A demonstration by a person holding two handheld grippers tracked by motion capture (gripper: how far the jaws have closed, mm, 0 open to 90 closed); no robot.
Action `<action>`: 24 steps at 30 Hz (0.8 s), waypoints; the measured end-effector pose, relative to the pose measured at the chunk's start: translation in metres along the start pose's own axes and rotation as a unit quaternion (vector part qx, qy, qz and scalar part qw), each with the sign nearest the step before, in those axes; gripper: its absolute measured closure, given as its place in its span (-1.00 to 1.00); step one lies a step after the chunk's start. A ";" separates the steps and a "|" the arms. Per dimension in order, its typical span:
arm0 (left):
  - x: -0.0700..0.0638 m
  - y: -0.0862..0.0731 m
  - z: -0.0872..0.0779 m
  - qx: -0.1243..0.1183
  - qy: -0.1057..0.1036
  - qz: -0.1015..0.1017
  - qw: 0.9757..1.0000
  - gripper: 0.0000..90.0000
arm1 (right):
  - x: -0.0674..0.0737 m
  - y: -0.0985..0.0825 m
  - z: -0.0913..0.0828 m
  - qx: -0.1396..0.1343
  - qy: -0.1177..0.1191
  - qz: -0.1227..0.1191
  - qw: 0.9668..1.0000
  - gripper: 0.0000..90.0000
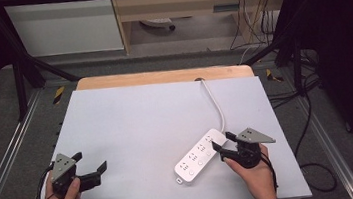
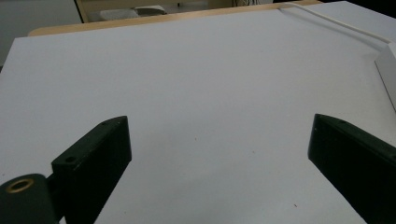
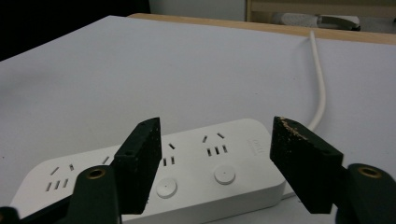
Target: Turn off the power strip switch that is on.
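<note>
High view, table: a white sheet [image 1: 138, 134] covers a wooden table [image 1: 162, 76], its far edge showing at twelve o'clock.
High view, power strip: a white power strip [image 1: 200, 155] lies slantwise at five o'clock from the sheet's middle; its white cord [image 1: 215, 105] runs away toward twelve o'clock.
High view, right gripper: the right gripper [image 1: 222, 141] sits at the strip's three o'clock end, jaws spread, nothing pinched.
High view, left gripper: the left gripper [image 1: 90, 161] rests at eight o'clock, well apart from the strip, jaws spread and empty.
High view, surroundings: cables [image 1: 312, 114] trail on the floor at three o'clock.
Left gripper view: jaws wide apart over bare sheet [image 2: 196, 84]; the strip's end [image 2: 387, 70] peeks in at three o'clock, cord [image 2: 336, 21] at one o'clock.
Right gripper view: the strip [image 3: 187, 163] lies just beyond the spread jaws, untouched; its cord [image 3: 320, 79] leads to one o'clock. Nothing blocks the way.
</note>
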State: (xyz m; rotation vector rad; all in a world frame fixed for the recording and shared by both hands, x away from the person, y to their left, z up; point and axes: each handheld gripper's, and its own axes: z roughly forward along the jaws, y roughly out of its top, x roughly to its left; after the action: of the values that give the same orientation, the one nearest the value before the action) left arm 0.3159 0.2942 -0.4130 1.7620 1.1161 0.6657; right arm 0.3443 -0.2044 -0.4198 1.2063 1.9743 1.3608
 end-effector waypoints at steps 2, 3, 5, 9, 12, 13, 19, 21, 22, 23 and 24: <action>0.000 0.000 0.000 0.000 0.000 0.000 1.000 -0.87 | -0.002 0.001 -0.002 -0.001 -0.003 0.002 1.000 -0.36; 0.000 0.000 0.000 0.000 0.000 0.000 1.000 -0.87 | -0.003 0.001 -0.003 -0.002 -0.004 0.006 1.000 -0.41; 0.000 0.000 0.000 0.000 0.000 0.000 1.000 -0.87 | -0.004 0.002 -0.004 -0.004 -0.010 0.008 1.000 -0.52; 0.000 0.000 0.000 0.000 0.000 -0.001 1.000 -0.87 | -0.006 0.003 -0.007 -0.004 -0.019 0.013 1.000 -0.74; 0.000 0.000 0.000 0.000 0.000 -0.001 1.000 -0.87 | -0.007 0.004 -0.009 -0.006 -0.024 0.017 1.000 -0.86; 0.000 0.000 0.000 0.000 0.000 -0.001 1.000 -0.87 | -0.007 0.004 -0.009 -0.006 -0.026 0.018 0.999 -0.89; 0.001 0.000 0.000 -0.001 0.000 -0.002 1.000 -0.87 | -0.007 0.005 -0.011 -0.007 -0.029 0.024 0.999 -0.91; 0.001 0.000 0.000 -0.001 0.001 -0.002 1.000 -0.87 | -0.007 0.006 -0.013 -0.011 -0.027 0.024 0.999 -0.92; 0.001 0.000 0.000 -0.001 0.001 -0.002 1.000 -0.87 | -0.007 0.006 -0.014 -0.013 -0.025 0.023 0.999 -0.92; 0.001 0.000 0.000 -0.001 0.000 -0.003 1.000 -0.87 | -0.007 0.006 -0.015 -0.016 -0.024 0.022 0.999 -0.92; 0.001 0.000 0.000 -0.001 0.000 -0.003 1.000 -0.87 | -0.007 0.006 -0.017 -0.018 -0.023 0.023 0.999 -0.93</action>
State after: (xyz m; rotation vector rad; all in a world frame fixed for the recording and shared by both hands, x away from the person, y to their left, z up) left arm 0.3157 0.2949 -0.4130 1.7571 1.1208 0.6632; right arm 0.3379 -0.2181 -0.4079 1.2614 1.8942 1.3724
